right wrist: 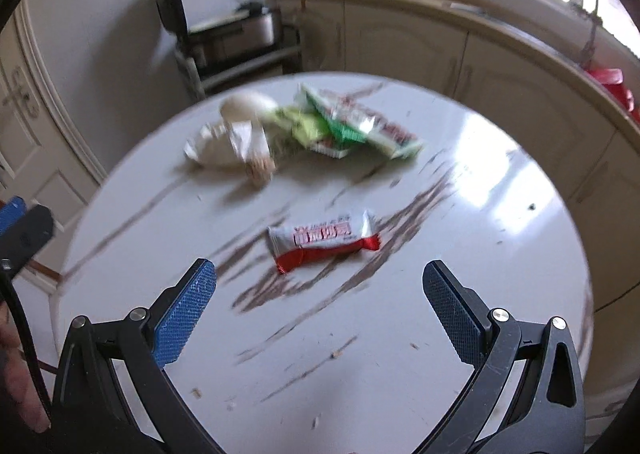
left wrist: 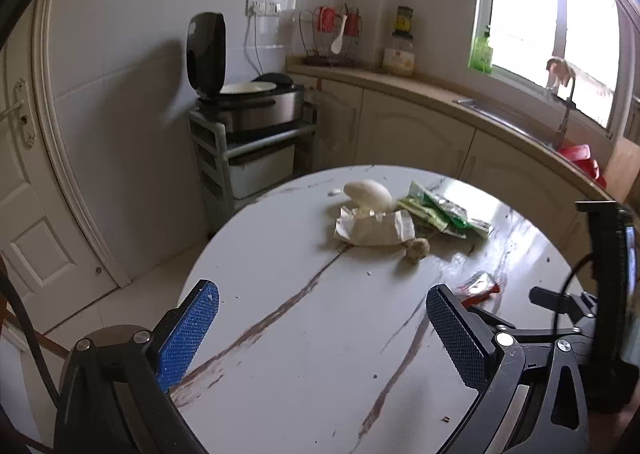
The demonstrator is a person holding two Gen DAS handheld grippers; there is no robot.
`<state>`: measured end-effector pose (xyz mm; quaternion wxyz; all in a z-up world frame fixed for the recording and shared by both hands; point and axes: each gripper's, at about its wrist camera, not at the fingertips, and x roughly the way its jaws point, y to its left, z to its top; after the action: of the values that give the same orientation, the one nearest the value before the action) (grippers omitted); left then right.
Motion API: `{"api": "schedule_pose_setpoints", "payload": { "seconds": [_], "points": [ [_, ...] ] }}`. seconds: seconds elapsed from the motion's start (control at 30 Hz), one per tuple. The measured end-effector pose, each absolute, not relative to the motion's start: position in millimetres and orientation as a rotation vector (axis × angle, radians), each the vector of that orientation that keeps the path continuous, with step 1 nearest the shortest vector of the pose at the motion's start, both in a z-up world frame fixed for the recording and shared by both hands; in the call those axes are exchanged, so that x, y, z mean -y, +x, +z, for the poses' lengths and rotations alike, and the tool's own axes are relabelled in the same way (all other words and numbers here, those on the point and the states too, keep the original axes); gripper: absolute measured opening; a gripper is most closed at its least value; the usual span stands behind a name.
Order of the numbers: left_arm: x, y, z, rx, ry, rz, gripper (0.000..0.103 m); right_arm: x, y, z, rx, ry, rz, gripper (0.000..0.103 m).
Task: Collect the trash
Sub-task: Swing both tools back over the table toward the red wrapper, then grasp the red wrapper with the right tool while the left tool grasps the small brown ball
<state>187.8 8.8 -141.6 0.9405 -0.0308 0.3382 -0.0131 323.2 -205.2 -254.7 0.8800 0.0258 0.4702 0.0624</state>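
Now both claws, left [left wrist: 322, 306] and right [right wrist: 319, 282], released; red wrapper [right wrist: 323, 242] mid-table [right wrist: 480, 294], bare marble around.

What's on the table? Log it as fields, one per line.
surface: round white table, brown streaks
nearest trash: red-and-white wrapper, lying alone
far pile: green wrappers, white crumpled paper, white egg-shaped object, small brown lump
left gripper: open, empty
right gripper: open, empty, facing the red-and-white wrapper

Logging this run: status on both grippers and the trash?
Left gripper open, empty. Right gripper open, empty, facing red-and-white wrapper. Green wrappers, white paper piled at far side of table. Path clear.
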Motion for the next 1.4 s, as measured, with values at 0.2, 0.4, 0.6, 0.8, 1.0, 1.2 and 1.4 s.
{"api": "schedule_pose_setpoints", "payload": {
  "seconds": [0.2, 0.4, 0.6, 0.8, 1.0, 1.2, 1.4],
  "points": [
    [-14, 218, -152, -0.729, -0.063, -0.03, 0.102, 206, 346, -282, -1.029, 0.05, 0.113, 0.103],
    [-18, 248, -157, -0.751, -0.068, -0.031, 0.102, 204, 354, -292, -1.029, 0.004, 0.115, 0.102],
    [-7, 260, -165, -0.762, -0.067, -0.046, 0.102, 202, 353, -286, -0.984, -0.026, 0.149, 0.068],
    [11, 273, -169, -0.768, -0.055, -0.076, 0.102, 211, 355, -283, -0.974, -0.019, 0.198, 0.05],
    [40, 300, -178, -0.798, -0.024, -0.117, 0.102, 235, 350, -281, -0.97, 0.044, 0.214, 0.032],
    [68, 331, -195, -0.841, 0.002, -0.127, 0.102, 258, 345, -279, -0.958, 0.107, 0.226, 0.031],
    [77, 363, -210, -0.871, -0.01, -0.105, 0.099, 275, 346, -280, -0.949, 0.154, 0.234, 0.032]
  ]
}}
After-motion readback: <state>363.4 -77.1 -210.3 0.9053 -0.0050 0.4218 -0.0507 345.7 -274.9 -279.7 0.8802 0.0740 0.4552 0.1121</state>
